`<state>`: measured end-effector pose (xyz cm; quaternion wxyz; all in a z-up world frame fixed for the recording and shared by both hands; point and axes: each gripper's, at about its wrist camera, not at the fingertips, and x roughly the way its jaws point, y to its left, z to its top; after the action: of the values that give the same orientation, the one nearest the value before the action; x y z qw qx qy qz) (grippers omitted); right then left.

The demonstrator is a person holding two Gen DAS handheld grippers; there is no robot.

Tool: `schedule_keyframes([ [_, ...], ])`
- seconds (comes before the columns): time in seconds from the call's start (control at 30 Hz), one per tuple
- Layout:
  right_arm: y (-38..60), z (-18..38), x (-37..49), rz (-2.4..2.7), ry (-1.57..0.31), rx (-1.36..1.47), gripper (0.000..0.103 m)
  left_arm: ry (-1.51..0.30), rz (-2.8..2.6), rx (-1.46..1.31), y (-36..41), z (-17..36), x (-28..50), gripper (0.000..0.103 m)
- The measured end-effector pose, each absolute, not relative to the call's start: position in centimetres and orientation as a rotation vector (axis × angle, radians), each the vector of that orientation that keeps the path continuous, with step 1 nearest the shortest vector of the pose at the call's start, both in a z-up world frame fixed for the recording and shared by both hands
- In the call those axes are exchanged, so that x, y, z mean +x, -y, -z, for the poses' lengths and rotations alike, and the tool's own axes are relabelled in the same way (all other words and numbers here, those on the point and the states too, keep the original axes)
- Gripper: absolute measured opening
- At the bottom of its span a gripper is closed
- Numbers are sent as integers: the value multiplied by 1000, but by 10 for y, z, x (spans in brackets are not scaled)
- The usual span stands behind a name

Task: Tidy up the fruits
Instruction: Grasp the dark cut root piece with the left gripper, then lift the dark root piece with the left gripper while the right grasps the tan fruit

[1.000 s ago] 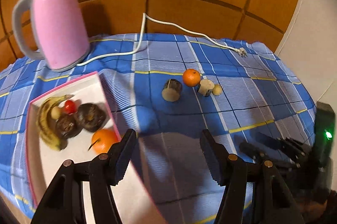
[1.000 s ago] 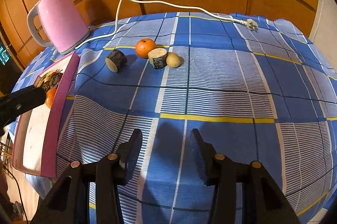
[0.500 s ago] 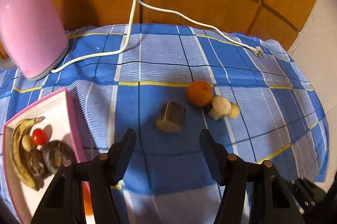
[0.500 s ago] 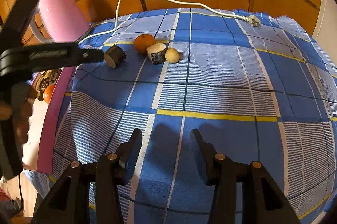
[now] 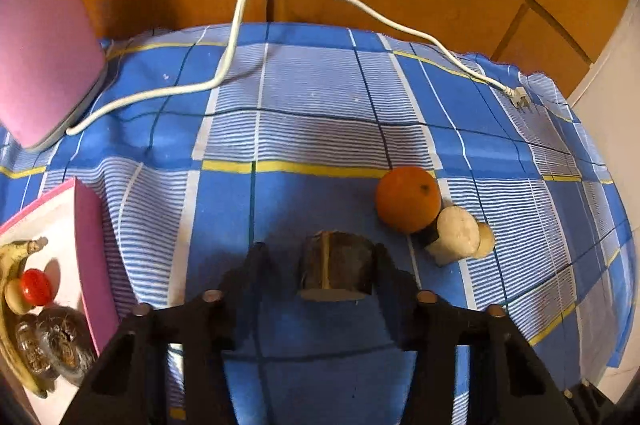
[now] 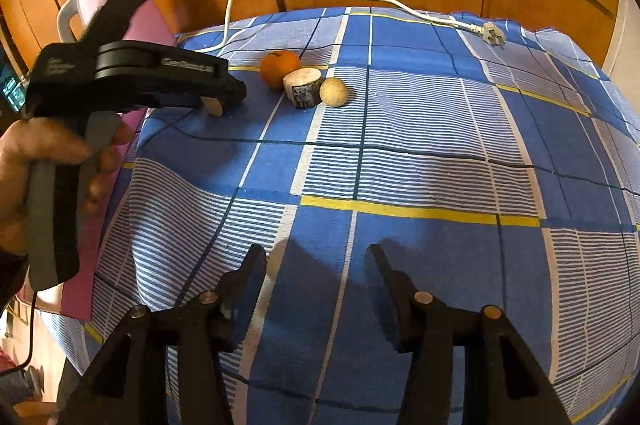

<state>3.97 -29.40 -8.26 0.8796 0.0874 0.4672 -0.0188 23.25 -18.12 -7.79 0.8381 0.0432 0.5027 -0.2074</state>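
A dark brown cut chunk (image 5: pixel 336 269) lies on the blue checked cloth between the fingers of my left gripper (image 5: pixel 320 253). The jaws are closing: the right finger is against the chunk, and a gap shows on the left side. Just right of it sit an orange (image 5: pixel 408 199), a pale cut chunk (image 5: pixel 456 235) and a small tan round fruit (image 5: pixel 484 245). The right wrist view shows the same group beyond the left gripper (image 6: pixel 224 97). My right gripper (image 6: pixel 316 257) hangs over bare cloth, its jaws opening with nothing between them.
A pink-walled tray (image 5: pixel 86 249) at the left holds a banana (image 5: pixel 12 265), a red tomato (image 5: pixel 36 287) and dark fruits. A pink kettle (image 5: pixel 40 57) stands at the back left, its white cord (image 5: pixel 248 25) trailing across the cloth to a plug (image 5: pixel 520 101). Wooden panels close off the back.
My left gripper has moved away from the tray, forward and down over the dark chunk, and its jaws have narrowed around it. The right gripper has stayed put, its jaws slightly wider.
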Motion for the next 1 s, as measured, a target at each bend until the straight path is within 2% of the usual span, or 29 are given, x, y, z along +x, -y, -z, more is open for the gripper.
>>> schedule_keyframes([
  [0.03, 293, 83, 40, 39, -972, 175, 53, -1063, 445, 92, 182, 77, 232, 35],
  [0.2, 291, 85, 39, 26, -965, 167, 57, -1046, 471, 87, 180, 67, 219, 35],
  [0.43, 291, 85, 39, 24, -960, 170, 59, -971, 546, 94, 164, 42, 150, 35],
  [0.67, 307, 72, 29, 52, -943, 171, 59, -960, 604, 152, 163, 58, 80, 35],
  [0.87, 326, 58, 28, 82, -918, 151, 59, -953, 619, 173, 167, 74, 66, 35],
  [1.0, 333, 49, 35, 45, -903, 168, 50, -944, 627, 166, 165, 79, 65, 35],
])
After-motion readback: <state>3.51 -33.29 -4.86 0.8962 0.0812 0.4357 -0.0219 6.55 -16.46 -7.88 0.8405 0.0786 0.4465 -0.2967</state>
